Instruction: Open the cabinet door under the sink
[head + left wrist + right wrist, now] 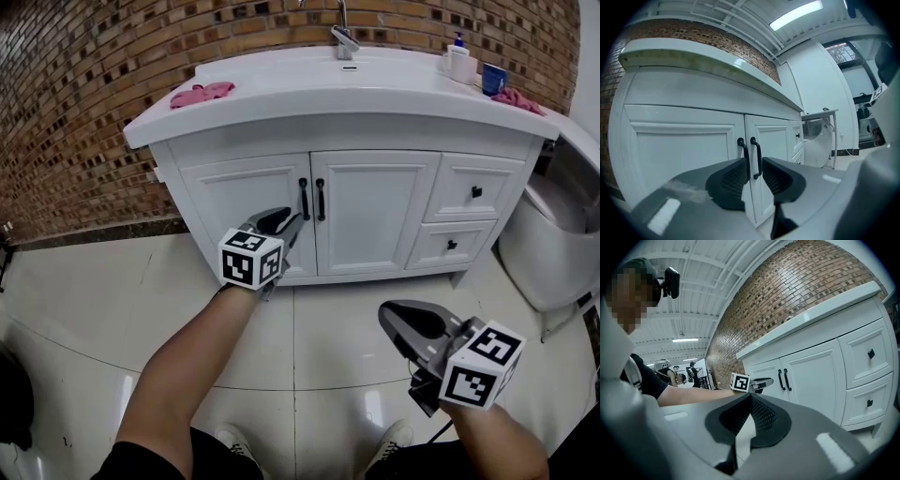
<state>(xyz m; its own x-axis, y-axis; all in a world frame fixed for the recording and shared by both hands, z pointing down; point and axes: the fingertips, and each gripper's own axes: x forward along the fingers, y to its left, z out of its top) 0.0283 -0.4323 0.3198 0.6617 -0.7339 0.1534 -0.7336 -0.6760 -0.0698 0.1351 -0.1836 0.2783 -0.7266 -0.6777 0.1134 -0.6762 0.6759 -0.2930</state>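
The cabinet doors sit shut under the sink, in the middle of the vanity front, and their two black handles stand upright side by side along the centre seam. The left gripper hovers just short of them with its jaws spread and nothing between the pads; in the left gripper view both handles line up inside the gap. That is the main risk: if the jaws go in squarely they may catch both bars at once, so the pull would drag on two doors or wedge. A grip on one thin, smooth bar near its end could also slide off. A pull straight back instead of along the hinge arc would strain the grip. The right gripper hangs low over the floor tiles, clear of the vanity, with its tips pressed together and empty. If it stays there, I judge the right door could swing into it. The doors are glossy white painted panels with raised frames, and the handles are slim dark metal bows. The countertop is smooth white with a rounded edge, and a soft pink cloth lies crumpled near its left corner. The gripper pads look ribbed, dark and rubbery.
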